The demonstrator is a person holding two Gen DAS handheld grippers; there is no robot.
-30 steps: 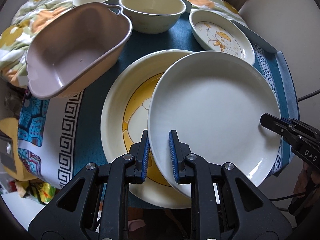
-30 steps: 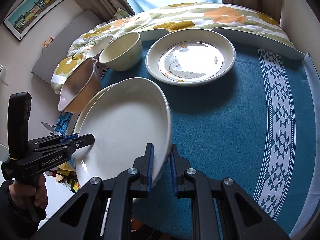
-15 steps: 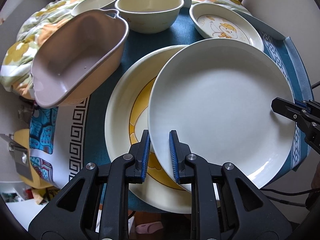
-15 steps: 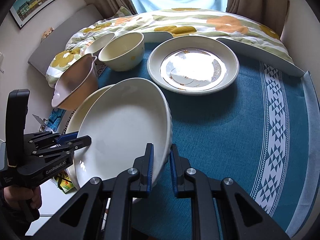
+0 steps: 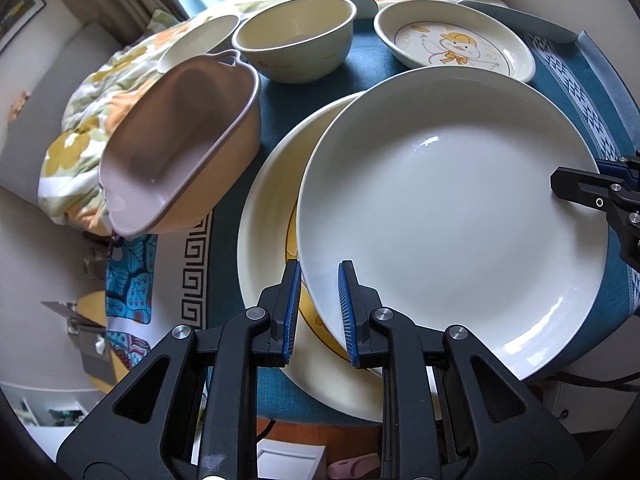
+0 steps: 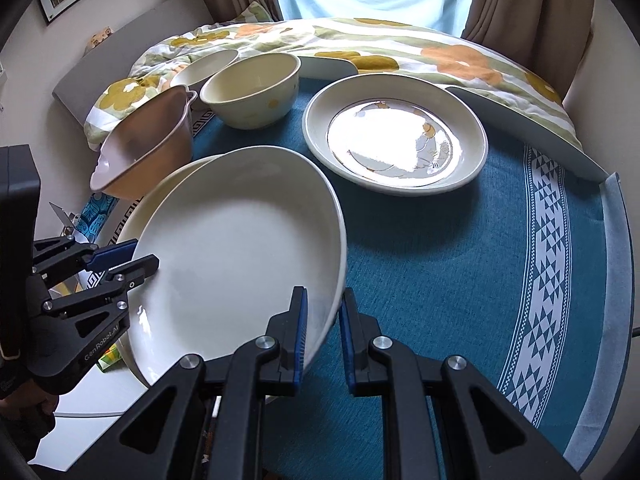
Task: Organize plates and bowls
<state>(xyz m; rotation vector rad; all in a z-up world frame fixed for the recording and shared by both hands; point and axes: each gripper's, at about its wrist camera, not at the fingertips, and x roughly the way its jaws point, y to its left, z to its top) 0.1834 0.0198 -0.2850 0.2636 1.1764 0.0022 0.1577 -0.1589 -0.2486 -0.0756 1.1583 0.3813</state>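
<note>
Three plates, three bowls, two grippers.
Our left gripper (image 5: 319,312) and right gripper (image 6: 322,334) both pinch the white plate (image 5: 452,216) over the yellow plate (image 5: 268,248) (duck plate's (image 5: 454,40) drawing shows only leftward).

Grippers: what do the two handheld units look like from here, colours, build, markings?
Both the left gripper and the right gripper are matte black plastic clamps with triangular cutouts and silver pivot screws. The fingers carry blue ribbed pads. The left unit's side reads "GenRobot.AI" in white lettering. A dark sleeve shows under it; cables are not clearly attributable.
</note>
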